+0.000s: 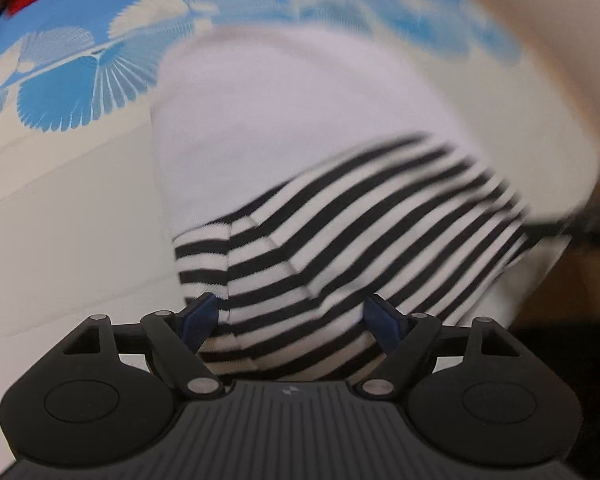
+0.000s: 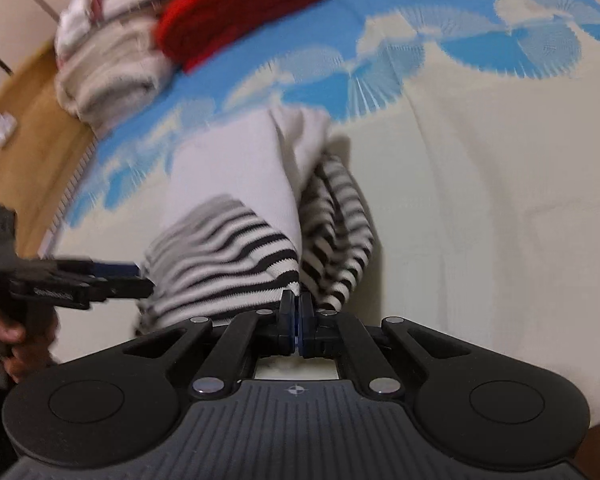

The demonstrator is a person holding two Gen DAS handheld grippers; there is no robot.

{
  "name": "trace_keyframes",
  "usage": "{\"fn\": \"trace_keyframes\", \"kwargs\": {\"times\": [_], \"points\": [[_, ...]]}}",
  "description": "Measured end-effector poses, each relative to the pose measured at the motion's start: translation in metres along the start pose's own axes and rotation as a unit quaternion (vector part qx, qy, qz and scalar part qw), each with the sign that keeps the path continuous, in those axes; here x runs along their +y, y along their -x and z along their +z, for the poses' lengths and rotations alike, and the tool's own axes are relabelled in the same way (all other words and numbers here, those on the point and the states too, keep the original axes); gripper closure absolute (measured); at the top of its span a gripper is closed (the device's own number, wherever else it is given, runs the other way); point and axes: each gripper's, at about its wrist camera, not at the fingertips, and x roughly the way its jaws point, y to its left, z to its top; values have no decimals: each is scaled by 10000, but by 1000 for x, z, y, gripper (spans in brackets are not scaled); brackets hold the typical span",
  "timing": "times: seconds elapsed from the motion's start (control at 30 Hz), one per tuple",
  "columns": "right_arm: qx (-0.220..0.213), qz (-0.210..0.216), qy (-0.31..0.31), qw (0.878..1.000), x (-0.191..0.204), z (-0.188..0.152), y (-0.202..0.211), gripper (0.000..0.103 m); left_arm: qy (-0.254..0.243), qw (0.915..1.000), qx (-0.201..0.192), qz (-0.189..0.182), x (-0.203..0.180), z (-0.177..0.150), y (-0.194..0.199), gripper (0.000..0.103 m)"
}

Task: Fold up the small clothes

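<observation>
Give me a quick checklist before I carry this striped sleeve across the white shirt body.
1. Right gripper closed on the striped sleeve cuff: ok, pads are together with the cuff edge pinched.
2. Left gripper free of fabric: ok, open, striped cloth lies between its fingers unpinched.
3. White shirt body flat on the bed cover: ok in the left wrist view; blur hides small wrinkles.
4. Second striped sleeve tidy: not ok, it is bunched beside the body.
5. Folded pile out of the fold path: ok, far corner.
</observation>
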Motion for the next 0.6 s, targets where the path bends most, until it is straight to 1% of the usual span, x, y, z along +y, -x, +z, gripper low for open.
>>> {"fn": "trace_keyframes", "kwargs": {"times": [0.03,0.07,0.1,0.13,0.17,0.2,0.27,0.3,0.33,0.37,0.4,0.43,0.47,0.53,0.57,0.6], "points": [[180,-165,31,9997,-1,-2,-8,103,-250,9995,106,189,-6,-1,-7,17],[329,-234,54,9992,0,-4,-15,103,-451,9984,152,291,-12,-2,-10,16],[450,-266,127,9986,3,-5,-21,103,-517,9981,171,302,-14,-2,-9,16],[530,-351,234,9977,7,-6,-26,103,-459,9985,149,241,-13,0,-5,16],[601,-434,296,9968,10,-7,-30,103,-286,9995,41,103,-8,2,2,17],[671,-508,327,9959,12,-8,-34,103,-66,9998,-156,-48,-1,4,12,17],[743,-591,356,9948,16,-5,-40,103,428,9962,-696,-308,17,10,32,17],[779,-650,382,9941,17,-6,-42,103,640,9940,-808,-370,26,11,33,17],[821,-705,407,9933,17,-6,-45,103,772,9939,-722,-309,33,12,30,17],[849,-738,423,9927,17,-5,-47,103,825,9959,-363,-16,40,11,15,17],[855,-767,434,9924,18,-5,-49,103,756,9968,-19,263,43,8,1,17],[844,-794,428,9923,18,-4,-50,103,621,9970,218,400,43,5,-10,16],[803,-797,411,9927,18,-1,-51,103,501,9977,200,399,42,4,-12,16],[516,-682,404,9955,19,5,-43,102,442,9983,41,380,41,4,-7,16],[269,-624,332,9971,20,10,-37,100,490,9981,-35,366,42,5,-2,17],[23,-581,232,9980,19,13,-31,98,568,9977,-225,301,44,6,5,17]]}}
